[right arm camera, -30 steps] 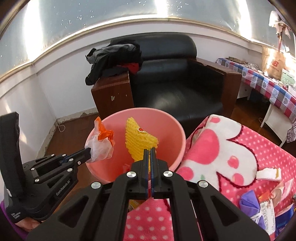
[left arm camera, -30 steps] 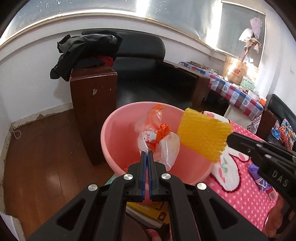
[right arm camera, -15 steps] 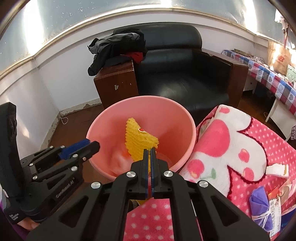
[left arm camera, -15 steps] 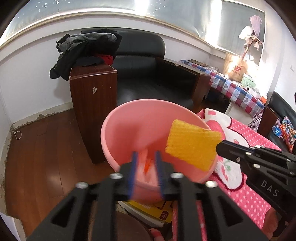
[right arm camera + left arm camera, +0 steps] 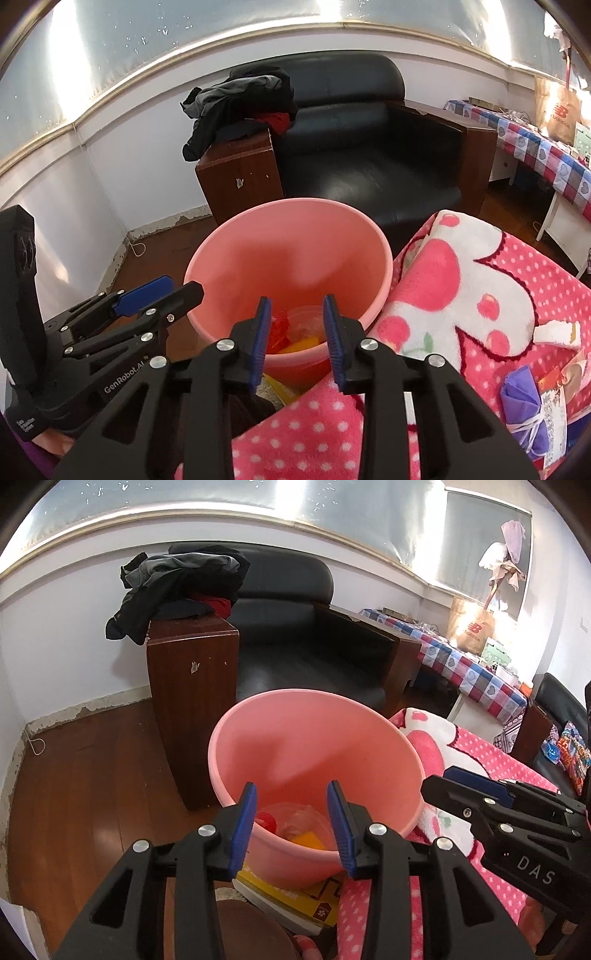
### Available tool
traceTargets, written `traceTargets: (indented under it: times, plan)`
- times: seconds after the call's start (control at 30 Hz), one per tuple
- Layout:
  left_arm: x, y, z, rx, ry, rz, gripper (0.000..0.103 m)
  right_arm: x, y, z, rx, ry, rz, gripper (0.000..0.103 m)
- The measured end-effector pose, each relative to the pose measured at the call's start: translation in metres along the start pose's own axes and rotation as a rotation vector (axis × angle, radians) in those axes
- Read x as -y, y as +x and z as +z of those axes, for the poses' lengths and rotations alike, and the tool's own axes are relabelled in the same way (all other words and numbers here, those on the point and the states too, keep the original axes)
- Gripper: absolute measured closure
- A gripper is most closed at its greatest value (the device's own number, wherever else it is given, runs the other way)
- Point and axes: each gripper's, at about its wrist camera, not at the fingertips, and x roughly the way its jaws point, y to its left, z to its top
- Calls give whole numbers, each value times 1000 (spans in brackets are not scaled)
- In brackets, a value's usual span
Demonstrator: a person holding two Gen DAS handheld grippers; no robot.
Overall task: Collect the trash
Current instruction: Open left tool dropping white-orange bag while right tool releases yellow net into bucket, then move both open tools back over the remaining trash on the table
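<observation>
Wood floor, white wall, black armchair [image 5: 295,635] with clothes [image 5: 177,579] heaped on its wooden arm, checked table [image 5: 535,147] far right. Just ahead of both claws, pink bin [image 5: 314,746] beside a pink dotted blanket [image 5: 480,288]. Left claw [image 5: 291,827] spread wide and empty over the near rim; right claw [image 5: 297,338] likewise spread and empty, just to the right of the left one. Down between the fingers, at the bin's bottom: yellow foam net [image 5: 312,840], clear plastic, a red scrap [image 5: 266,819]. More trash to the right of the right claw, on the blanket: purple wrapper [image 5: 524,410], white scrap [image 5: 554,332], printed packets. Probably best next: swing right claw over to the purple wrapper, keep fingers wide, come down flat, pinch without snagging blanket, lift clear before crossing back over the rim.
</observation>
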Motion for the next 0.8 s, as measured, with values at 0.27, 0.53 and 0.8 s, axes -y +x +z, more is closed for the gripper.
traceTargets:
  times: [0.27,0.53,0.8]
  plan:
    - [15,-8,0,10,17,-21,64,12,-23,-13,25,17,-35,73]
    - [43,-19,-4,20,64,-68,64,34,-54,-34,46,68,-77,73]
    - [83,-26,-13,17,125,-137,64,57,-95,-68,67,92,-170,73]
